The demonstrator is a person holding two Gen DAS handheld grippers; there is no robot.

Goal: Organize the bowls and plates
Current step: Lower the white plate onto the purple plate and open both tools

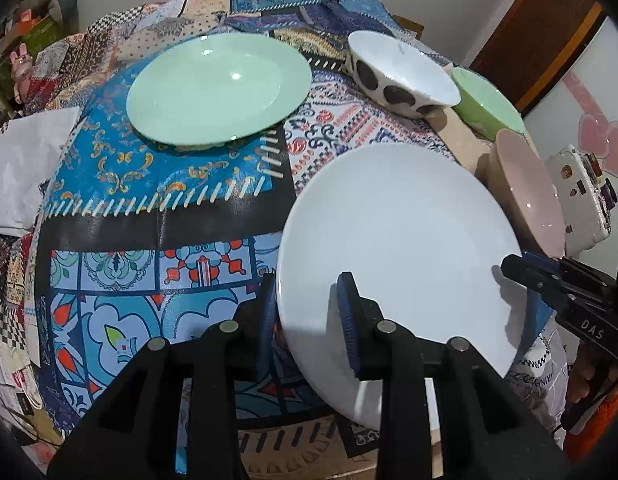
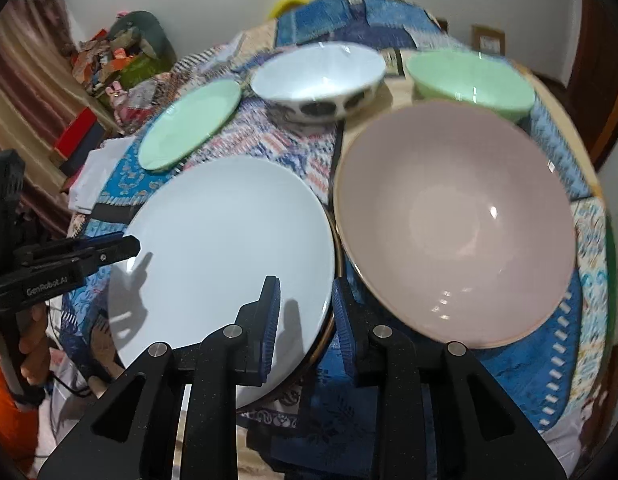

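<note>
A large white plate (image 1: 401, 240) (image 2: 221, 248) sits at the near edge of the patterned table. My left gripper (image 1: 307, 316) is shut on its left rim, one pad above and one below. On the opposite rim my right gripper (image 2: 307, 322) is shut as well. Each gripper shows in the other's view, the right gripper (image 1: 521, 266) and the left gripper (image 2: 127, 246). A pink bowl (image 2: 453, 220) (image 1: 529, 192) stands just right of the plate. Farther back are a mint green plate (image 1: 219, 92) (image 2: 189, 124), a white bowl with dark spots (image 1: 405, 76) (image 2: 317, 80) and a green bowl (image 1: 489, 104) (image 2: 469, 80).
The patchwork tablecloth (image 1: 149, 208) covers a round table whose near edge lies under the plate. White paper (image 1: 25, 168) lies at the left edge. A white stickered case (image 1: 581, 192) stands beyond the pink bowl. A person's hand (image 2: 33, 340) holds the left gripper.
</note>
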